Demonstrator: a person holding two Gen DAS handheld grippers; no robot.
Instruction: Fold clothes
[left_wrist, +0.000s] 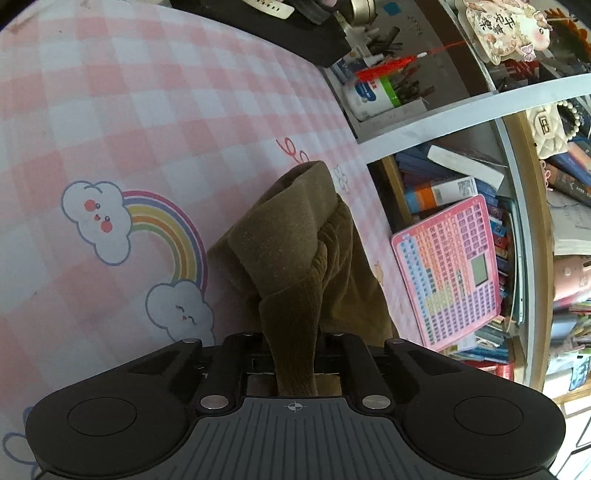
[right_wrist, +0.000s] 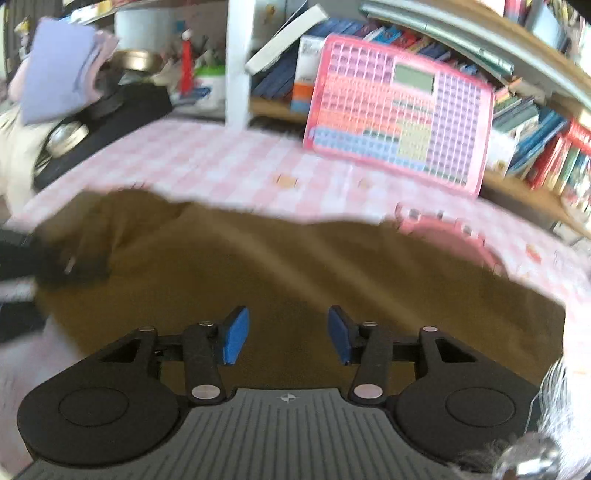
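Note:
An olive-brown garment (left_wrist: 295, 236) lies bunched on the pink checked cloth (left_wrist: 147, 110). A ribbed strip of it runs back into my left gripper (left_wrist: 293, 347), whose jaws are shut on that fabric; the pads are hidden by it. In the right wrist view the same brown garment (right_wrist: 295, 266) spreads wide across the table, blurred. Above it my right gripper (right_wrist: 288, 334) stands open, blue pads (right_wrist: 234, 336) apart with nothing between them. At the far left of that view the dark left gripper (right_wrist: 55, 266) rests at the garment's edge.
A pink keyboard toy (right_wrist: 399, 125) leans against shelves of books (left_wrist: 461, 184) behind the table. Black items and metal tins (right_wrist: 66, 136) crowd the back left corner. A white shelf post (right_wrist: 238, 62) stands at the back. A fuzzy grey sleeve (right_wrist: 554, 406) shows at the lower right.

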